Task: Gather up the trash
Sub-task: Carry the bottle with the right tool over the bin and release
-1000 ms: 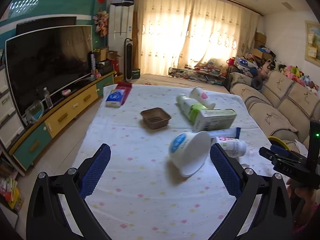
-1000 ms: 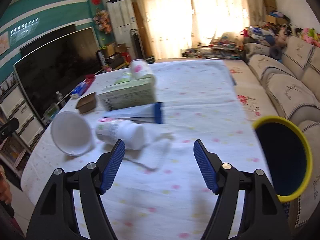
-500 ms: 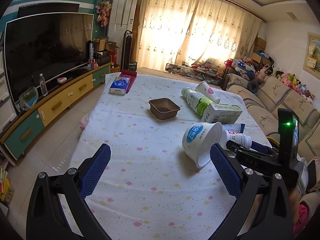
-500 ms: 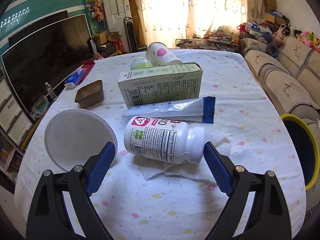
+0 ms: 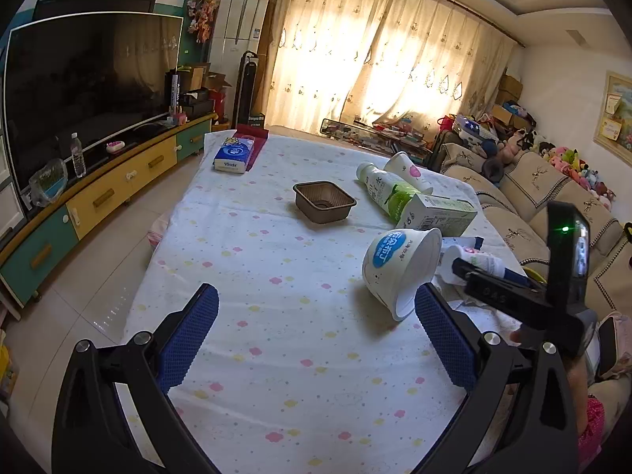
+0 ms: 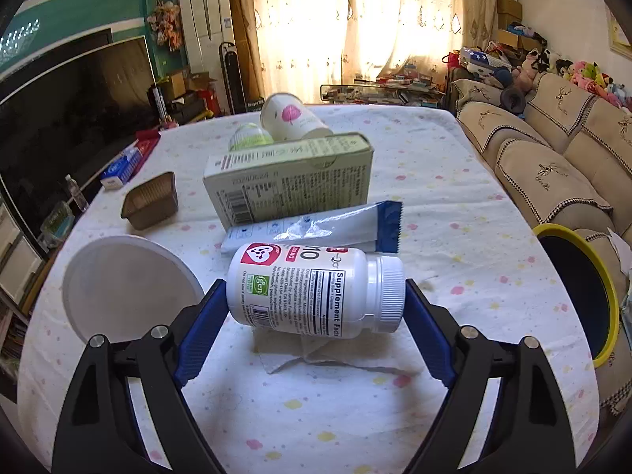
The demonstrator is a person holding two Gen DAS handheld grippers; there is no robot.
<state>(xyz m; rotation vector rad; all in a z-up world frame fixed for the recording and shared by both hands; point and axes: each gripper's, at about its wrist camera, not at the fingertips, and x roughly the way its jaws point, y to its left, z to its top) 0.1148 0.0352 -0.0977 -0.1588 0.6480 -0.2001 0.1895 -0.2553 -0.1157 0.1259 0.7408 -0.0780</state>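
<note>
**tidy_tom:** Two grippers in play. What's the right gripper doing?

**couchmod:** It's lined up on the white plastic supplement bottle with the red label. The bottle lies on its side on a crumpled white tissue, lengthwise between the blue pads. The jaws are wide and have just been closing in a little. One pad is at the base and one at the cap, but I don't see any squeeze and the bottle is resting on the tissue.

**tidy_tom:** What's around it?

**couchmod:** From the bottle, a blue-and-silver foil sachet touches it at 12 o'clock. The pale green cardboard carton is just past that. A tipped white plastic bowl sits at 9 o'clock and a brown plastic tray at 10. The yellow-rimmed dark bin is at 3 o'clock, off the edge of the white dotted tablecloth.

**tidy_tom:** And the left gripper?

**couchmod:** Its jaws are spread apart over bare cloth with nothing between them. In its view the bowl is at about 1 o'clock, right by the right-hand pad.
</note>
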